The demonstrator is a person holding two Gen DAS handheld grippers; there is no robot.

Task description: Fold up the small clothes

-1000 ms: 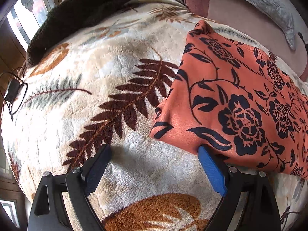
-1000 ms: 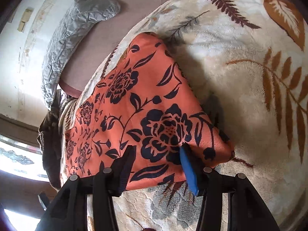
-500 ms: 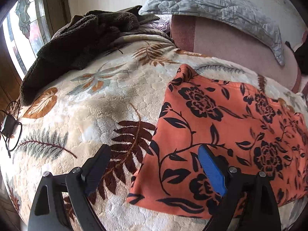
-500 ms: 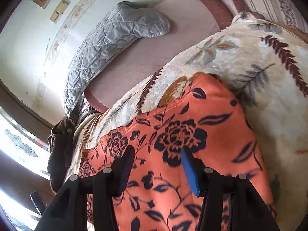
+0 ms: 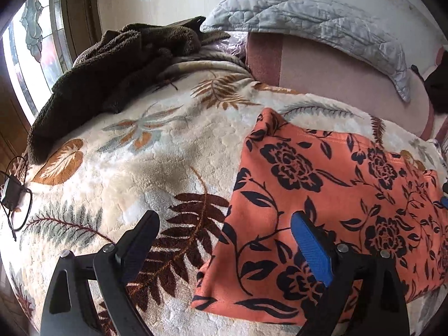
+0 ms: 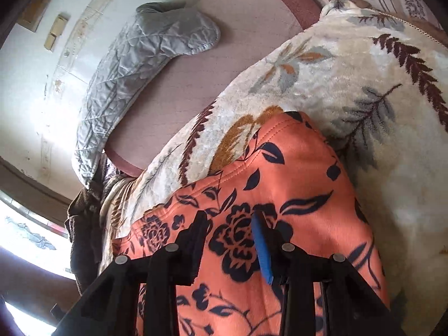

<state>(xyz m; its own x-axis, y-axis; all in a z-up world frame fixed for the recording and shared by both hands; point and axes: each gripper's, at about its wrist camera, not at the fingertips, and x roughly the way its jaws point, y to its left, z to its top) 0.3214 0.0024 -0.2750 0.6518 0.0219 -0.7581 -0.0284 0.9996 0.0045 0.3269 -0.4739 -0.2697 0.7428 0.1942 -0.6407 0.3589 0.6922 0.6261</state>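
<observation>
The orange cloth (image 5: 330,196), printed with black flowers, is lying flat on the blanket (image 5: 156,151), a cream plush with a leaf pattern. In the left wrist view the cloth is filling the lower right of the frame, its near corner at bottom centre. In the right wrist view it is running from centre to the bottom edge, its far corner pointing toward the upper middle.

The left gripper (image 5: 224,240) is standing wide apart at the bottom of its frame and is gripping nothing. Its blue pad (image 5: 310,252) is hanging over the cloth's left part, while the black finger (image 5: 137,246) is over a brown fern print on the bare blanket. Whether the pad is touching the cloth cannot be told.

The right gripper (image 6: 229,240) is pointing down at the cloth, bottom centre of its frame, and its jaws are closing. Flat cloth with a flower print is showing in the gap; no fold is pinched between the pads.

A grey quilt (image 5: 313,25) is lying along the pink mattress (image 5: 330,84) at the upper right of the left view. A brown fleece (image 5: 112,67) is heaped at upper left beside the window (image 5: 30,44). A black cable (image 5: 16,196) is lying at the left edge.
</observation>
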